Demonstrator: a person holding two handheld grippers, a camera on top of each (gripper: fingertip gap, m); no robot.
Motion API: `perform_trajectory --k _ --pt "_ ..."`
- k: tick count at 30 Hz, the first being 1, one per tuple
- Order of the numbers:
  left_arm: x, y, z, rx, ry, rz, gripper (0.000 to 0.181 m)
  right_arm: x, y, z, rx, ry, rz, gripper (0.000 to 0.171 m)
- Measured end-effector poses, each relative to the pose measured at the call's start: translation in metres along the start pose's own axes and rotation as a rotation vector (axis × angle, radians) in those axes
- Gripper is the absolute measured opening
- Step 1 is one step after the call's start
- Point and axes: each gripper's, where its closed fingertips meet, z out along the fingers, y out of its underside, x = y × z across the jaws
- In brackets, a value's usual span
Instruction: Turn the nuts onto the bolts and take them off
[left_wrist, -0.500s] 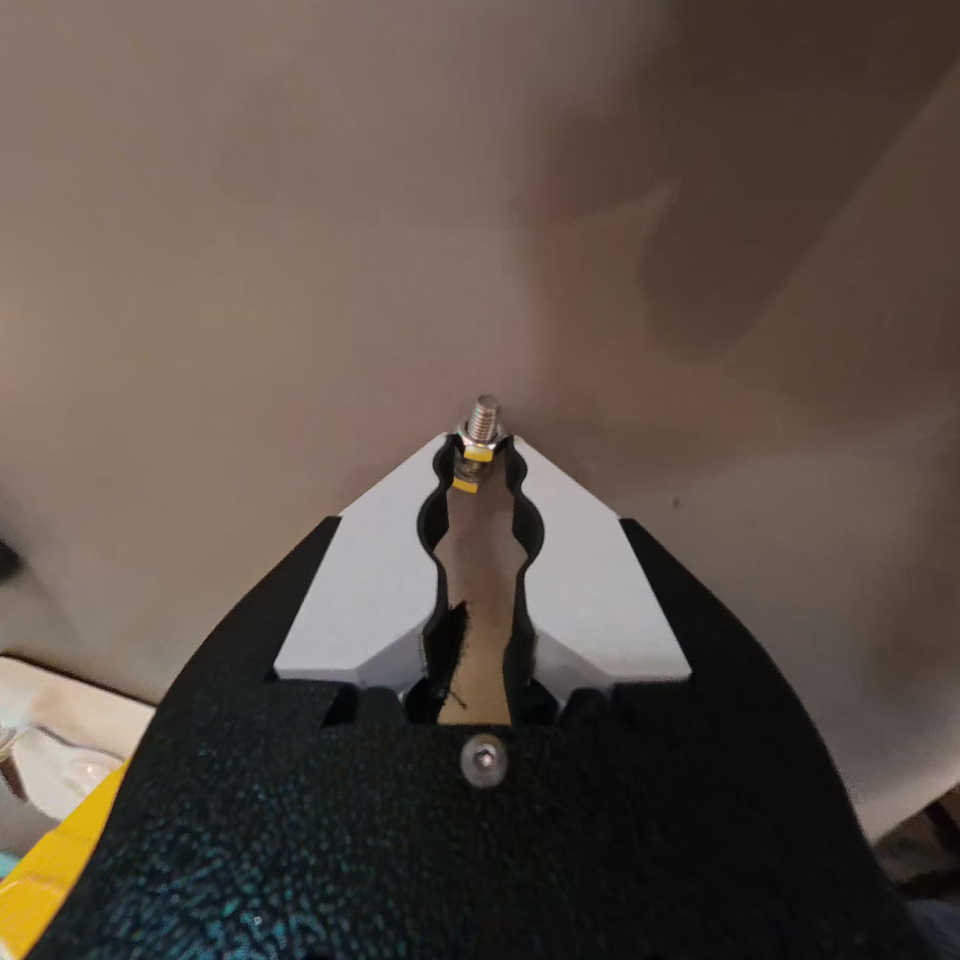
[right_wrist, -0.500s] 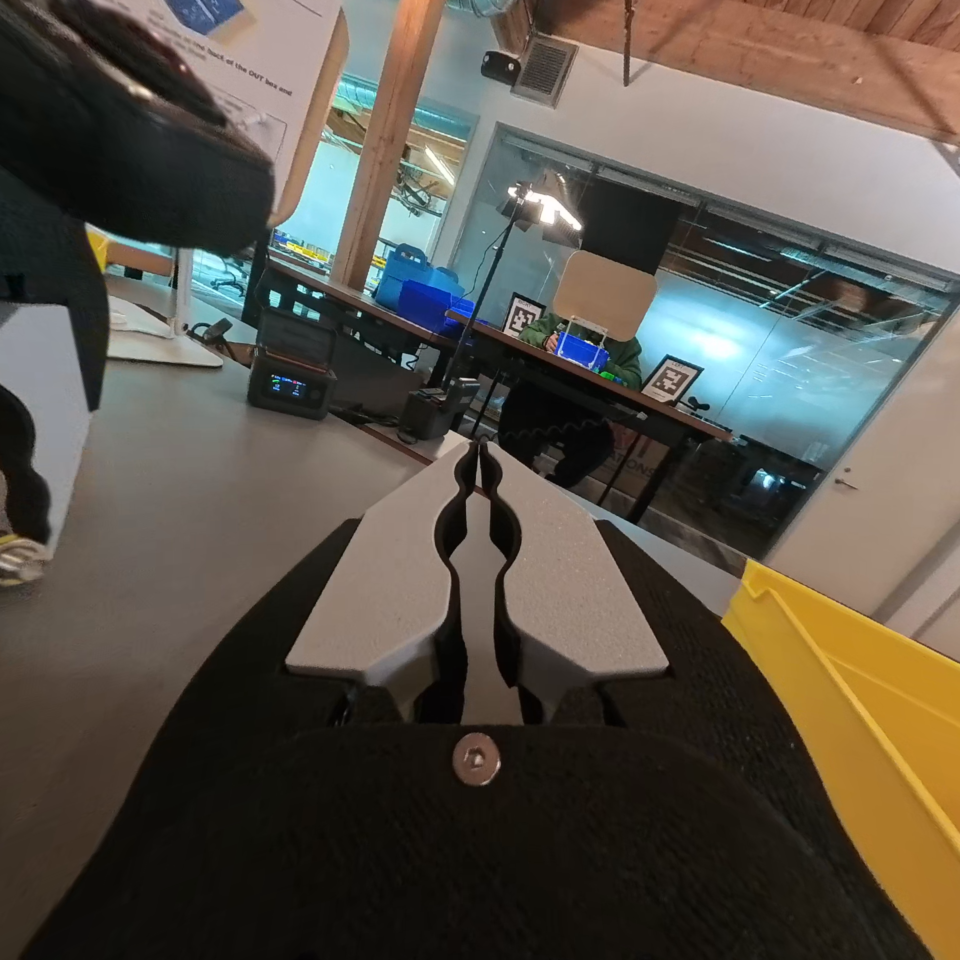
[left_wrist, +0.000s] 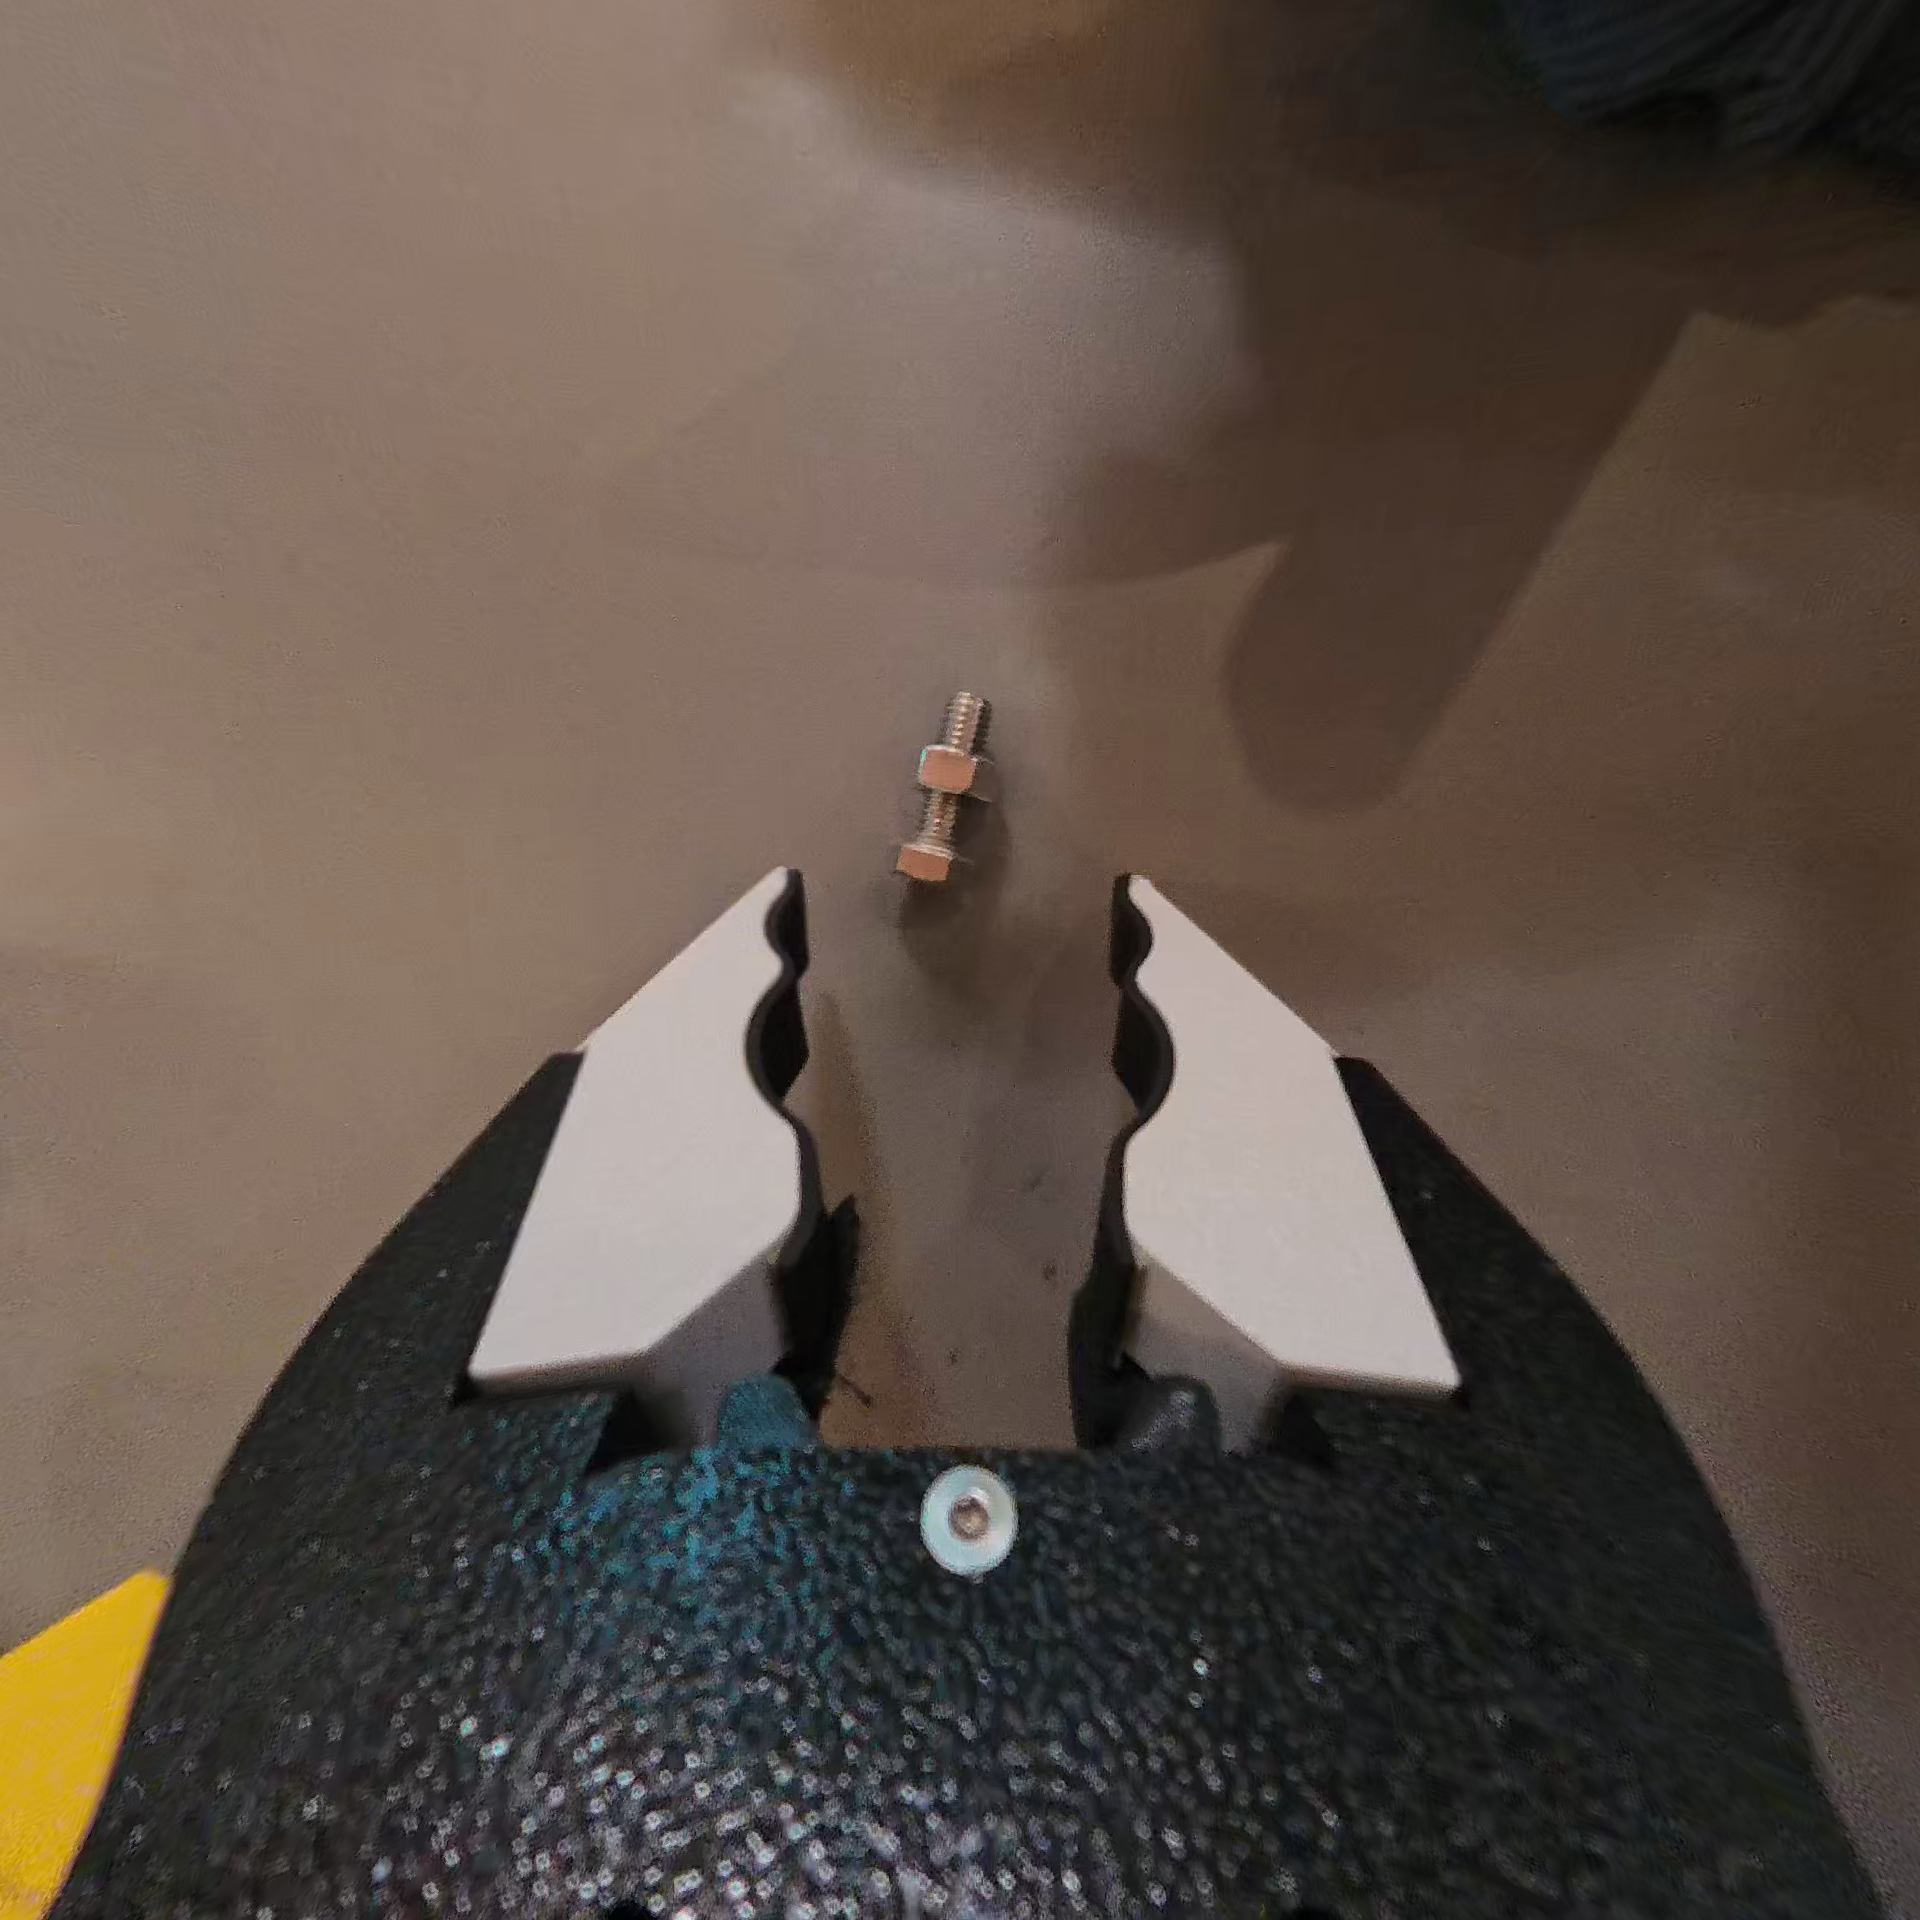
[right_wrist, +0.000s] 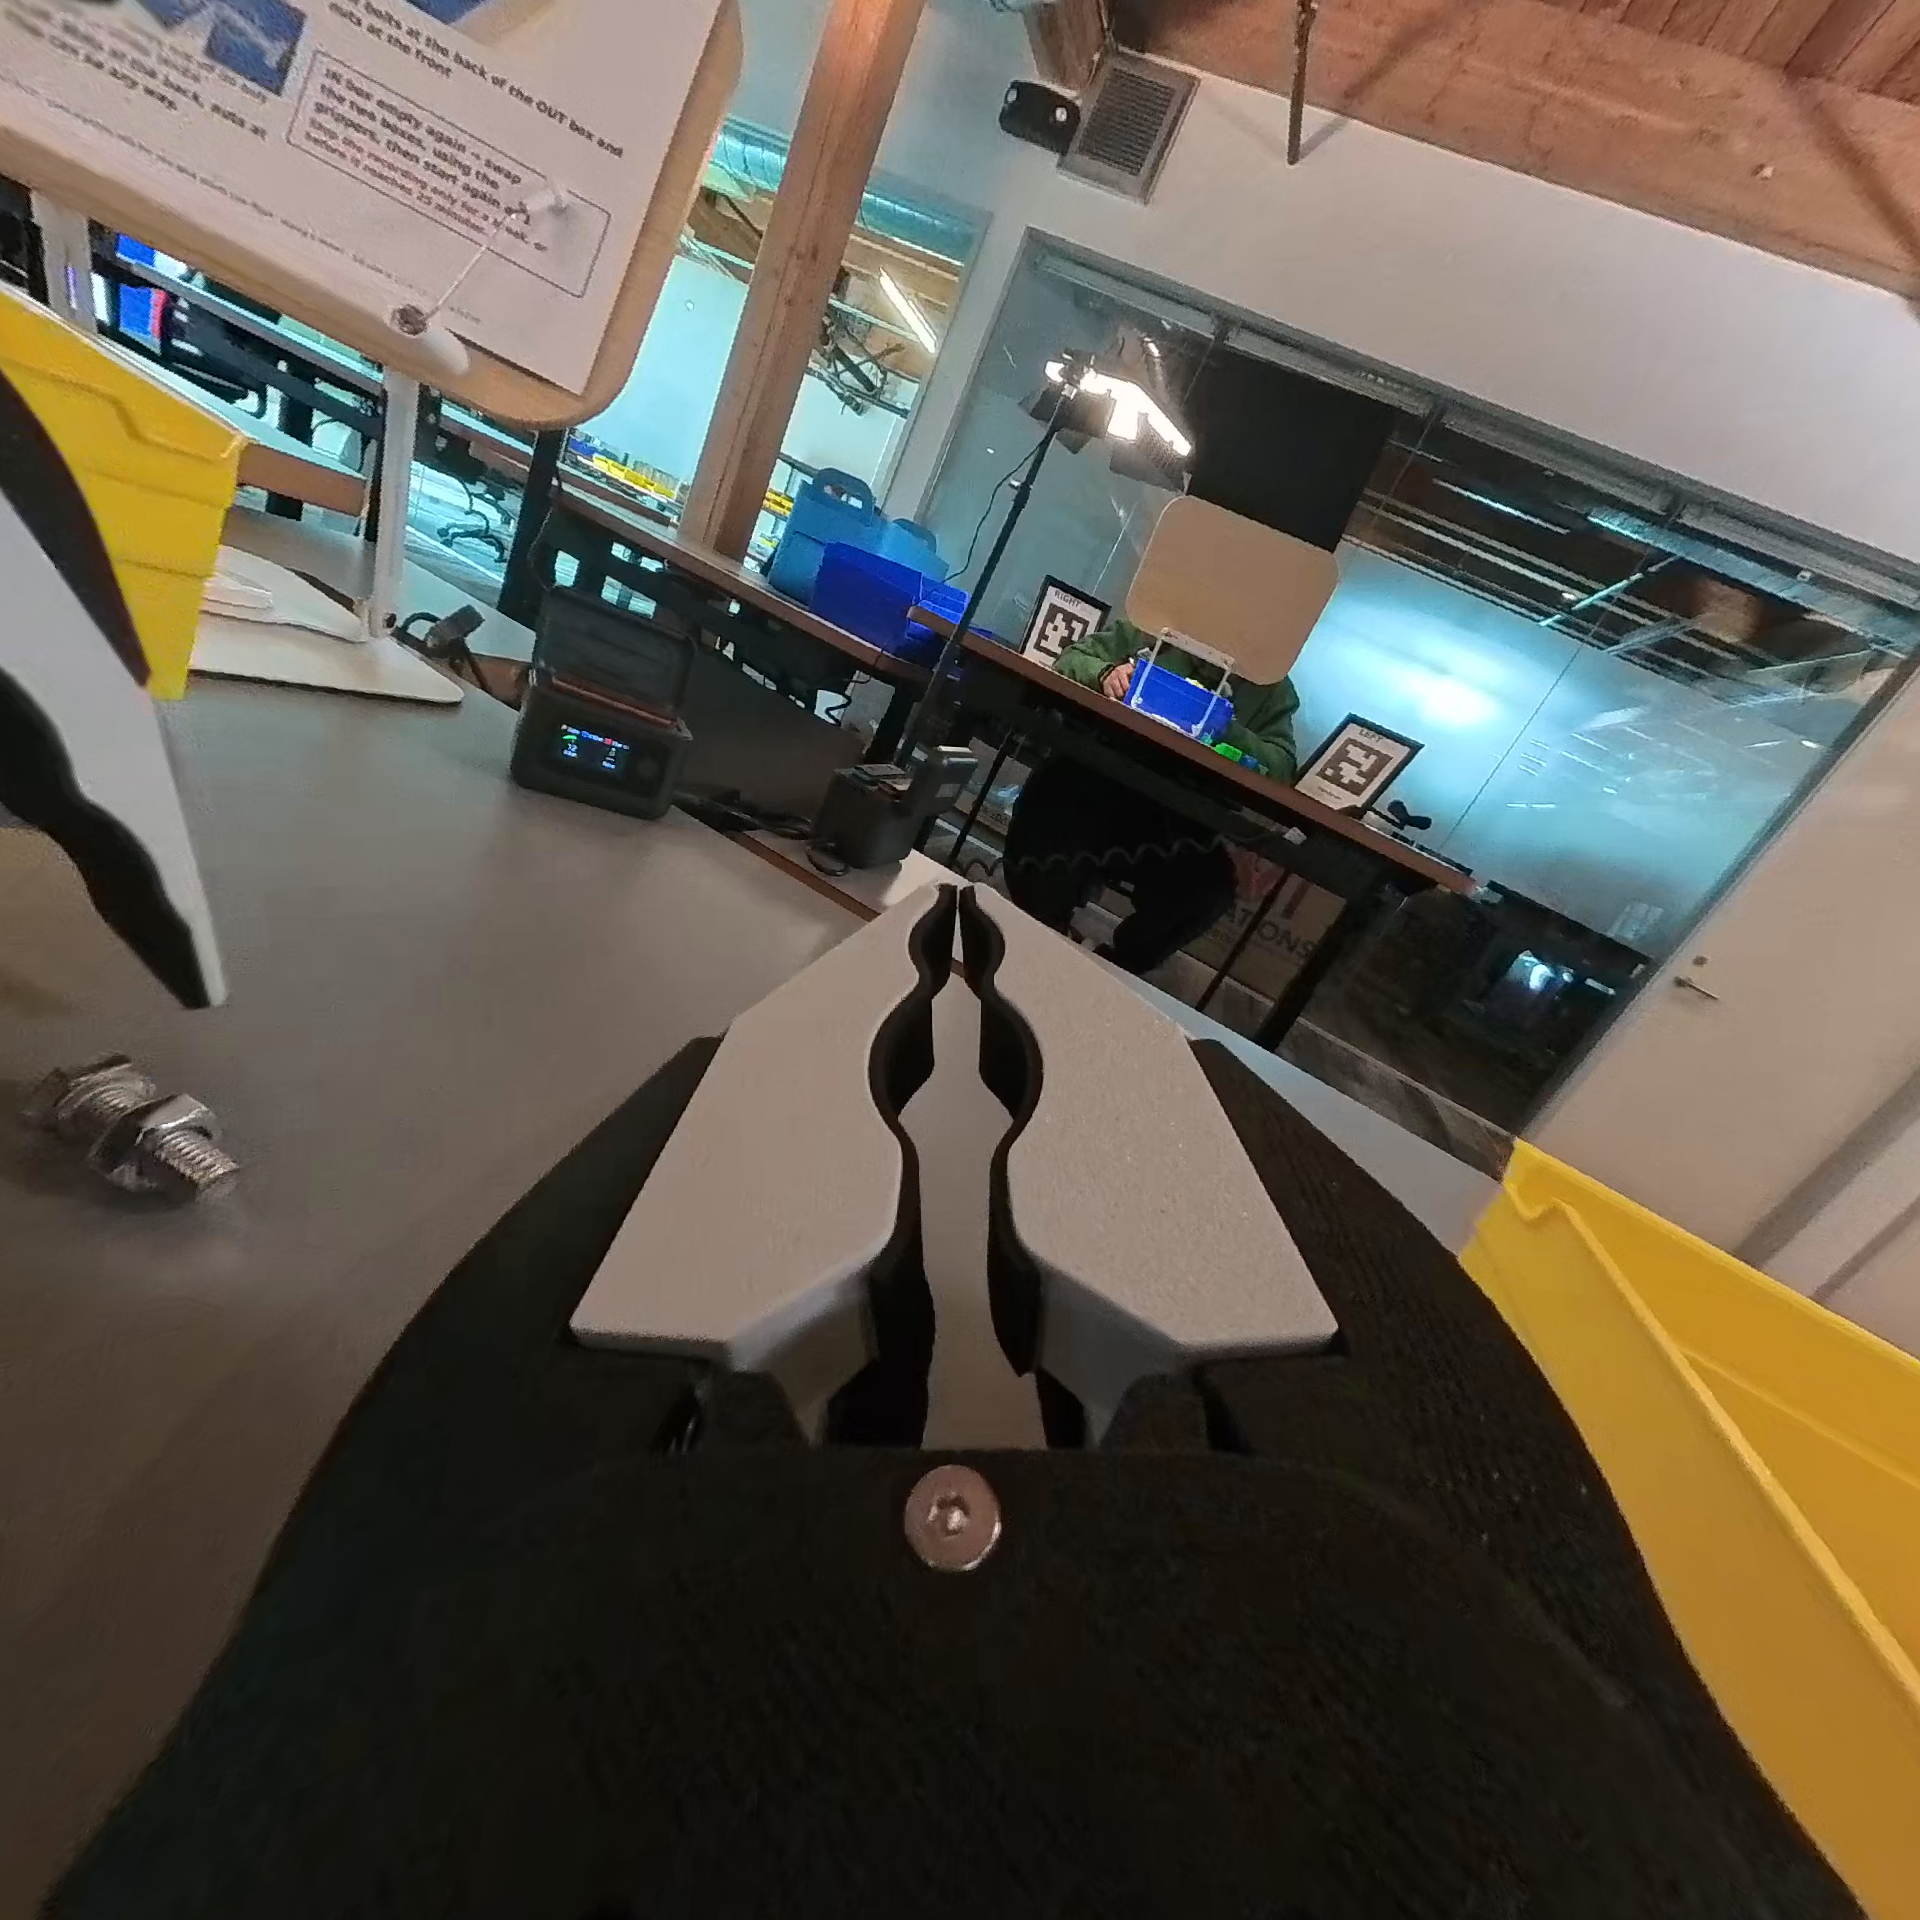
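Change since half a second ago: left gripper (left_wrist: 956, 899) let go of the bolt, which it had pinched at its tips; fingers now spread wide and pulled back, bolt lying free on the table.
Left wrist view, bolt (left_wrist: 943, 788): on its side on the grey table (left_wrist: 416, 623), head toward me, threaded end pointing away.
Left wrist view, nut (left_wrist: 948, 771): threaded partway along the shank, with a bare stretch of thread between it and the head.
Left wrist view, position: bolt sits just beyond my fingertips, roughly on the centre line of the gap, touching neither finger.
Left wrist view, why: I judge I set it down on open table so that either gripper can re-grip it from a better angle.
Right wrist view, right gripper (right_wrist: 958, 896): tips closed together, nothing between them, held above the table and aimed across the room.
Right wrist view, bolt and nut (right_wrist: 130, 1127): low at the left edge, well to the left of my closed tips; one finger of the left gripper (right_wrist: 94, 821) hangs above it.
Right wrist view, surroundings: yellow bin (right_wrist: 1704, 1455) close on the right, another yellow bin (right_wrist: 135, 488) at far left.
Right wrist view, why: I judge this gripper is parked clear, waiting for its turn on the nut.
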Motion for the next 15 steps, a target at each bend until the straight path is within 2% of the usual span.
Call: perform_trajectory --k 1,3,7,8,9,10,11,13,15 --pt "0.002 0.000 0.002 0.014 0.014 0.007 0.051 0.000 0.000 0.000 -0.001 -0.002 -0.003 0.000" --pt "0.004 0.001 0.007 0.032 0.032 0.002 0.039 -0.001 -0.001 0.000 -0.002 -0.007 -0.009 0.000" --pt "0.003 -0.005 0.012 0.093 0.046 -0.022 0.031 -0.004 -0.001 -0.001 0.002 -0.020 -0.012 0.000" --pt "0.003 -0.006 0.013 0.103 0.054 -0.022 0.020 -0.005 -0.002 -0.002 0.005 -0.033 -0.010 0.000" --pt "0.006 -0.006 0.013 0.114 0.076 -0.010 0.016 -0.006 -0.006 -0.004 0.022 -0.048 0.026 0.009" --pt "0.006 -0.007 0.014 0.132 0.068 0.019 0.016 -0.007 -0.010 -0.005 0.038 -0.068 0.096 0.025" --pt "0.003 -0.009 0.014 0.160 0.035 0.058 0.015 -0.011 -0.014 -0.006 0.041 -0.117 0.176 0.035" --pt "-0.003 -0.016 0.015 0.229 -0.062 0.137 0.015 -0.023 -0.013 -0.006 -0.021 -0.263 0.357 0.036" --pt "-0.009 -0.029 0.011 0.336 -0.170 0.195 0.015 -0.048 -0.002 -0.009 -0.179 -0.487 0.567 0.036"
